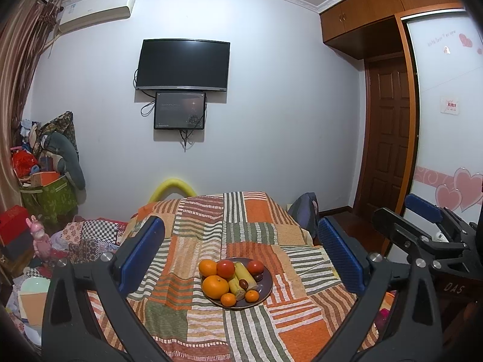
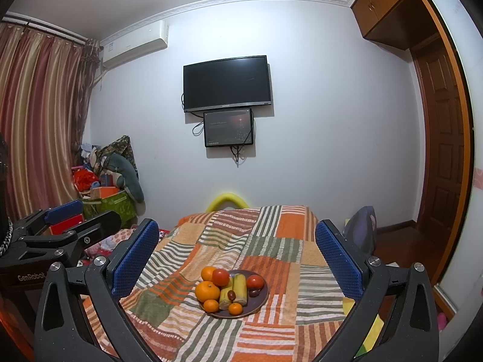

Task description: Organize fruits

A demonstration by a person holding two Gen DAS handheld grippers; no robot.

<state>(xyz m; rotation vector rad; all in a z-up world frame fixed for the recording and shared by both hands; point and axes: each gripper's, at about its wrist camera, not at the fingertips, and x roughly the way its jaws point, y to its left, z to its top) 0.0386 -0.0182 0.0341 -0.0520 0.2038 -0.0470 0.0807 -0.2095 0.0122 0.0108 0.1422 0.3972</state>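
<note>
All the fruit sits together on a dark plate (image 1: 267,283) in the middle of a table under a patchwork cloth (image 1: 211,241): oranges (image 1: 215,286), tomatoes (image 1: 225,269), bananas (image 1: 245,276) and a few small dark fruits. That fits either a pile waiting to be sorted or one just gathered, so no particular move can be named. The left gripper (image 1: 241,253) and right gripper (image 2: 237,256) both hang above the near edge with jaws spread wide, holding nothing. Any grasp would go best from above on an outer fruit, gently, since round ones roll and the soft cloth gives. Behind are a wall television (image 1: 182,65), curtains (image 2: 39,114) and a wardrobe (image 1: 446,114).
</note>
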